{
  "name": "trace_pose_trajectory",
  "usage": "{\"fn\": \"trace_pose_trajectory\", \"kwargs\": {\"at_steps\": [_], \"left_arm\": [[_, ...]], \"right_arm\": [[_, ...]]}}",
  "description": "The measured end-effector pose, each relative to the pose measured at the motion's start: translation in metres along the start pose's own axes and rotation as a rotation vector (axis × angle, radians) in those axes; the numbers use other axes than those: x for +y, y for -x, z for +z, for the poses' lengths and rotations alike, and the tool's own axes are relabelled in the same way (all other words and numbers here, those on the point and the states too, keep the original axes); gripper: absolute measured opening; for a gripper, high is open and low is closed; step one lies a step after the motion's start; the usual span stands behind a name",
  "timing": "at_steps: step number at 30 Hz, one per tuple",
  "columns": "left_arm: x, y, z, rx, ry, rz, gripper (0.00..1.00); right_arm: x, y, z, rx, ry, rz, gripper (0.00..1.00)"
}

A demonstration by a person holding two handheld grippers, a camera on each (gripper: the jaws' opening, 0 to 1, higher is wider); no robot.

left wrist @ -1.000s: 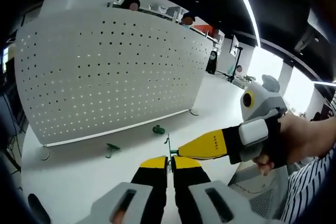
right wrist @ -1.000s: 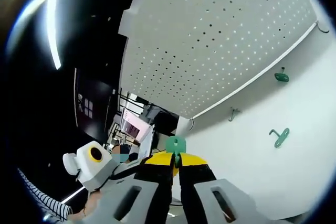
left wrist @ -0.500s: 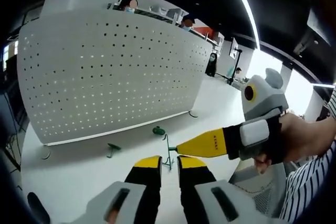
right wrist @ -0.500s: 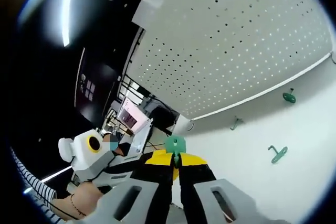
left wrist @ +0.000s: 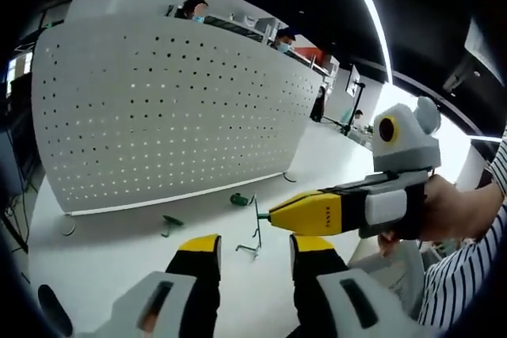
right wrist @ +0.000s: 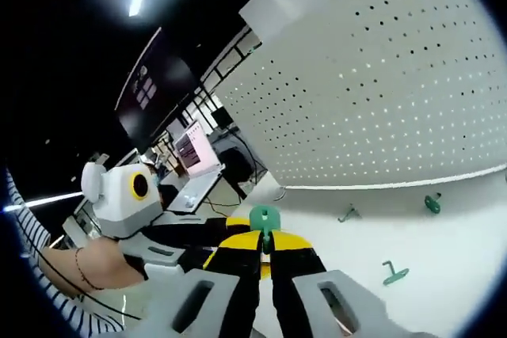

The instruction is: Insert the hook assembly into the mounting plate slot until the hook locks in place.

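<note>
Right gripper (right wrist: 264, 244) pinches the small green plastic hook (right wrist: 264, 219), white perforated metal mounting plate (right wrist: 396, 93) upright ahead across the table; left gripper (left wrist: 252, 244) spread, empty, nearer it.

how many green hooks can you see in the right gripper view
4: one hook clamped in the right gripper, three on the white table: two near the pegboard, one nearer. Others may be hidden.

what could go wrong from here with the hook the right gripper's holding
The right gripper pinches the green hook only by its thin stem, so it may twist or slip when pushed against the pegboard. The left gripper is open and gives no support. Spare hooks on the table might get knocked.
</note>
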State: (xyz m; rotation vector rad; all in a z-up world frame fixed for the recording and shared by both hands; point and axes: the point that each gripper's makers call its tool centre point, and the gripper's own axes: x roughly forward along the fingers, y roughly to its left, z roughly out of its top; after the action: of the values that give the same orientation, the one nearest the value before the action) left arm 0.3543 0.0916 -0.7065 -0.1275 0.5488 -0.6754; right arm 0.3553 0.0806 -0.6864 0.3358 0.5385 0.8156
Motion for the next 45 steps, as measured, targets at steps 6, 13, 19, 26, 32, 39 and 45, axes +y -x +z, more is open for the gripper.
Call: {"fn": "trace_pose_trajectory", "kwargs": {"at_steps": [6,13,19,26,32,39,45], "left_arm": [[0.000,0.004,0.001,-0.012,0.028,-0.026,0.49],[-0.005,0.008,0.002,-0.024,0.050,-0.059,0.62],[-0.006,0.012,0.003,-0.041,0.052,-0.068,0.76],[-0.008,0.016,0.009,-0.077,0.051,-0.082,0.84],[-0.010,0.019,0.011,-0.086,0.037,-0.089,0.89],[-0.010,0.022,0.009,-0.087,0.028,-0.092,0.90],[-0.011,0.022,0.007,-0.083,0.027,-0.095,0.94]], "right_arm": [[0.003,0.001,0.003,0.004,0.084,-0.011,0.00],[0.002,0.000,0.006,-0.009,0.125,-0.027,0.00],[0.003,0.000,0.009,-0.028,0.156,-0.041,0.00],[0.007,-0.002,0.015,-0.053,0.194,-0.051,0.00],[0.005,-0.002,0.022,-0.085,0.204,-0.078,0.00],[0.001,-0.001,0.036,-0.151,0.213,-0.128,0.00],[-0.001,-0.002,0.043,-0.190,0.217,-0.159,0.00]]}}
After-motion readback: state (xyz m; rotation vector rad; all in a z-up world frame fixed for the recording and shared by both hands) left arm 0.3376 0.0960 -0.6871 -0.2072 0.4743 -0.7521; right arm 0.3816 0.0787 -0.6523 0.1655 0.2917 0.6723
